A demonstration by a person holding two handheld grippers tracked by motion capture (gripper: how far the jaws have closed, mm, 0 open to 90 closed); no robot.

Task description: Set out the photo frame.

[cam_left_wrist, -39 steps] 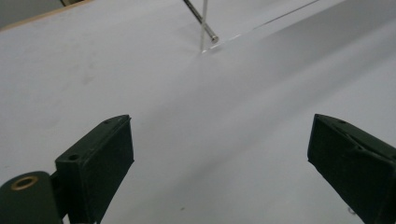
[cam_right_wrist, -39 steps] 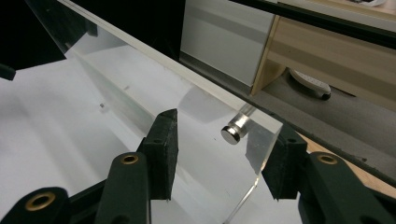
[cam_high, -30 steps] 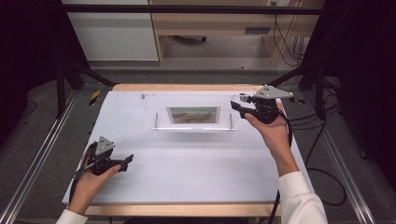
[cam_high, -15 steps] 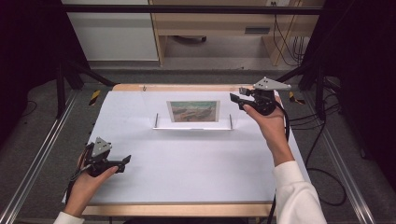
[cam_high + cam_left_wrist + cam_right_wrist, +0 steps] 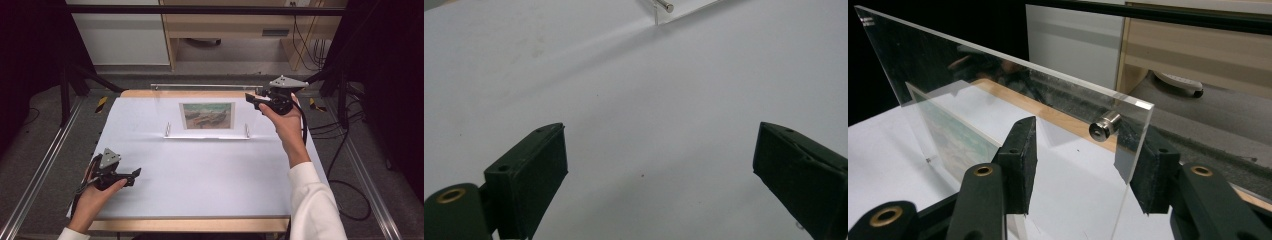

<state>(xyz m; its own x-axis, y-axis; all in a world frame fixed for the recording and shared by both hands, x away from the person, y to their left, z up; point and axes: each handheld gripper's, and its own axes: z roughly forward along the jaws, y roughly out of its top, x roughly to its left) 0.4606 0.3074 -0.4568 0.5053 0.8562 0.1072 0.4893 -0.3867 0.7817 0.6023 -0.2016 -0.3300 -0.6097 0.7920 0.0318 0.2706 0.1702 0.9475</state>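
Observation:
A clear acrylic picture frame (image 5: 165, 107) stands on the white table (image 5: 210, 185), with a painted picture (image 5: 207, 115) in its middle and two metal pins at its base. My right gripper (image 5: 252, 99) is shut on the frame's top right corner. In the right gripper view the panel (image 5: 998, 85) runs slantwise between the jaws of my right gripper (image 5: 1085, 145), with one pad in front of it and one behind its edge, just under a round metal stud (image 5: 1104, 127). My left gripper (image 5: 136, 173) rests low at the table's near left. In its own view the left gripper (image 5: 659, 145) is open over bare table.
A pin of the frame's base (image 5: 664, 6) shows far off in the left gripper view. Metal rails (image 5: 40, 170) run along the floor on both sides. Cables (image 5: 345, 190) trail at the right, and a cabinet (image 5: 120, 35) stands behind the table.
My right gripper has moved right and away from me with the frame's corner in it. The frame's top has swung up and back, so the picture stands more upright. The left gripper has stayed put.

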